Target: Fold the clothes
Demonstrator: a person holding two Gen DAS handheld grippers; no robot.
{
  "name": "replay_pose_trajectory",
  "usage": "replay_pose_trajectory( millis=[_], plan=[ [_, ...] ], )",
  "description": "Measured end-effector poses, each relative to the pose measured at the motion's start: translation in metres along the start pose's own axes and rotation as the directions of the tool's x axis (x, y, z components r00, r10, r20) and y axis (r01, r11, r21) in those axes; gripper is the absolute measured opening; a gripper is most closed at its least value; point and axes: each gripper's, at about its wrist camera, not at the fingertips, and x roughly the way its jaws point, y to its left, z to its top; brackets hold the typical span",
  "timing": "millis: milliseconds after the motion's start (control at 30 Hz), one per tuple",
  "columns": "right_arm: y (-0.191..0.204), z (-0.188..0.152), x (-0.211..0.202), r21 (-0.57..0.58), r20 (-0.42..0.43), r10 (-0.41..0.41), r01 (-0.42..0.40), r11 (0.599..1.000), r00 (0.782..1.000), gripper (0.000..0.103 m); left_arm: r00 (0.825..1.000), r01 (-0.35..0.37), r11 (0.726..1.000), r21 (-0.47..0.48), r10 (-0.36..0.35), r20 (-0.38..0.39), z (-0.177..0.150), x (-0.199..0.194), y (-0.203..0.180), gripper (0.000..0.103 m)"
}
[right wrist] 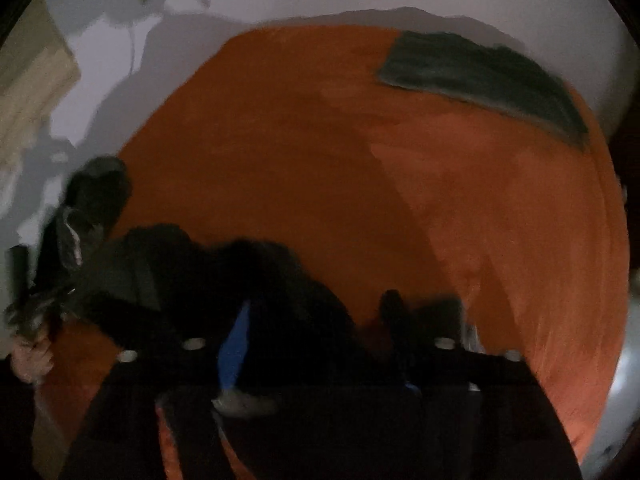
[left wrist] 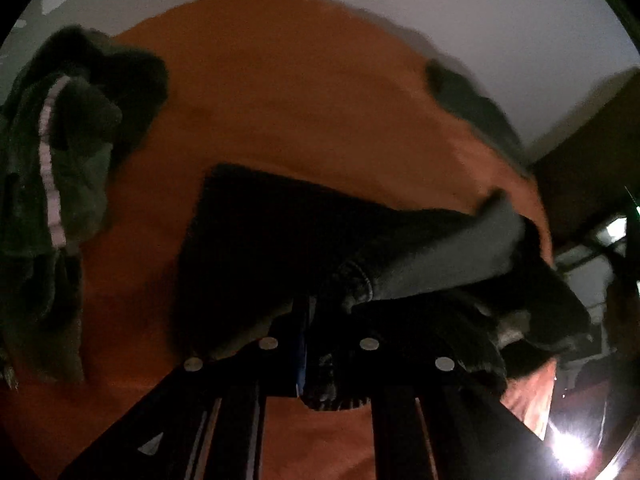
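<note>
Orange cloth (left wrist: pixel 260 112) covers the wide surface under both claws. Nearest in the left wrist view, the left claw (left wrist: pixel 316 320) is closed almost fully on a dark, near-black garment (left wrist: pixel 256 232). This garment hangs from the pinch; one squared flat part spreads toward the middle of the cloth, and a grey sleeve-like part (left wrist: pixel 448 248) stretches to the right edge.

In the right wrist view, the right claw (right wrist: pixel 316 344) stands wide, with a blue pad on its left finger (right wrist: pixel 236 344). Dark fabric lies blurred in front of that finger, and I cannot tell if the pads press on it. At the far left of this view a hand (right wrist: pixel 32 356) holds the other tool.

Further out, a crumpled dark pile of clothes with a pale stripe (left wrist: pixel 60 152) sits at the left border of the cloth. A folded dark green piece (right wrist: pixel 484 76) lies at the far right corner. Between these two the orange middle is bare. Beyond the cloth is a pale wall (left wrist: pixel 460 12), and wooden furniture (left wrist: pixel 592 152) stands close at the right.
</note>
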Motion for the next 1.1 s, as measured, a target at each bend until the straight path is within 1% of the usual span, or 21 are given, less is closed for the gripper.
replay_pose_trajectory(
  millis=[100, 167, 200, 233, 267, 333, 400, 433, 500, 567, 600, 700, 800, 833, 867, 933, 967, 1000, 1033, 1067, 1100],
  plan=[
    [-0.02, -0.049, -0.02, 0.043, 0.002, 0.069, -0.069, 0.997, 0.998, 0.072, 0.997, 0.06, 0.994, -0.086, -0.064, -0.038, 0.006, 0.004, 0.024, 0.013],
    [-0.015, -0.082, -0.034, 0.002, 0.008, 0.033, -0.033, 0.999, 0.999, 0.072, 0.994, 0.096, 0.983, -0.155, -0.102, -0.03, -0.001, 0.002, 0.029, 0.013],
    [-0.014, -0.104, -0.05, 0.004, 0.067, -0.093, 0.092, 0.996, 0.993, 0.072, 0.994, 0.106, 0.978, -0.179, -0.11, -0.016, -0.007, -0.001, 0.03, 0.013],
    [-0.013, -0.126, -0.067, 0.015, 0.125, -0.215, 0.215, 0.976, 0.969, 0.072, 0.996, 0.089, 0.974, -0.21, -0.081, 0.048, -0.026, -0.009, 0.021, 0.015],
    [-0.019, -0.147, -0.082, 0.079, 0.177, -0.294, 0.284, 0.955, 0.939, 0.072, 0.993, 0.068, 0.971, -0.227, -0.045, 0.107, -0.04, -0.019, 0.018, 0.018],
    [-0.031, -0.184, -0.102, 0.188, 0.223, -0.278, 0.239, 0.953, 0.934, 0.072, 0.98, 0.051, 0.963, -0.264, 0.002, 0.2, -0.062, -0.042, 0.018, 0.028],
    [-0.039, -0.208, -0.098, 0.249, 0.194, -0.193, 0.142, 0.958, 0.962, 0.072, 0.962, 0.071, 0.949, -0.307, 0.016, 0.273, -0.081, -0.063, 0.025, 0.046],
    [-0.037, -0.216, -0.091, 0.241, 0.178, -0.159, 0.113, 0.964, 0.971, 0.072, 0.957, 0.084, 0.93, -0.359, 0.025, 0.29, -0.087, -0.07, 0.036, 0.053],
    [-0.024, -0.233, -0.069, 0.189, 0.123, -0.117, 0.092, 0.978, 0.986, 0.072, 0.959, 0.152, 0.894, -0.422, -0.03, 0.282, -0.101, -0.068, 0.039, 0.054],
    [0.0, -0.236, -0.044, 0.076, 0.077, -0.148, 0.143, 0.987, 0.986, 0.072, 0.972, 0.2, 0.894, -0.402, -0.129, 0.195, -0.109, -0.048, 0.02, 0.054],
    [0.006, -0.235, -0.029, 0.015, 0.066, -0.182, 0.182, 0.983, 0.981, 0.072, 0.969, 0.241, 0.874, -0.421, -0.195, 0.15, -0.117, -0.032, 0.008, 0.055],
    [0.027, -0.234, 0.016, -0.162, 0.049, -0.301, 0.305, 0.939, 0.953, 0.072, 0.928, 0.339, 0.806, -0.485, -0.37, 0.033, -0.138, 0.021, -0.033, 0.058],
    [0.036, -0.237, 0.05, -0.282, 0.065, -0.401, 0.403, 0.871, 0.914, 0.072, 0.901, 0.349, 0.826, -0.443, -0.426, -0.084, -0.143, 0.06, -0.085, 0.058],
    [0.034, -0.239, 0.058, -0.314, 0.075, -0.444, 0.444, 0.84, 0.893, 0.072, 0.903, 0.353, 0.848, -0.396, -0.419, -0.093, -0.141, 0.063, -0.102, 0.058],
    [0.032, -0.241, 0.066, -0.344, 0.086, -0.485, 0.482, 0.806, 0.871, 0.072, 0.908, 0.353, 0.87, -0.344, -0.408, -0.099, -0.14, 0.065, -0.12, 0.06],
    [0.015, -0.246, 0.072, -0.347, 0.069, -0.528, 0.517, 0.783, 0.846, 0.075, 0.944, 0.294, 0.934, -0.202, -0.317, -0.092, -0.134, 0.069, -0.151, 0.067],
    [0.006, -0.248, 0.074, -0.348, 0.061, -0.548, 0.533, 0.772, 0.834, 0.075, 0.957, 0.263, 0.953, -0.148, -0.277, -0.084, -0.129, 0.075, -0.161, 0.07],
    [-0.003, -0.249, 0.072, -0.324, 0.057, -0.544, 0.531, 0.783, 0.837, 0.075, 0.963, 0.246, 0.963, -0.112, -0.256, -0.083, -0.126, 0.082, -0.171, 0.07],
    [-0.011, -0.249, 0.067, -0.293, 0.057, -0.539, 0.531, 0.795, 0.84, 0.069, 0.968, 0.232, 0.97, -0.078, -0.238, -0.083, -0.124, 0.088, -0.182, 0.071],
    [-0.02, -0.248, 0.062, -0.261, 0.057, -0.535, 0.53, 0.807, 0.843, 0.057, 0.973, 0.209, 0.977, -0.041, -0.212, -0.09, -0.124, 0.096, -0.191, 0.071],
    [-0.028, -0.247, 0.057, -0.229, 0.057, -0.531, 0.529, 0.817, 0.845, 0.022, 0.978, 0.184, 0.983, -0.003, -0.183, -0.098, -0.123, 0.104, -0.199, 0.071]
  ],
)
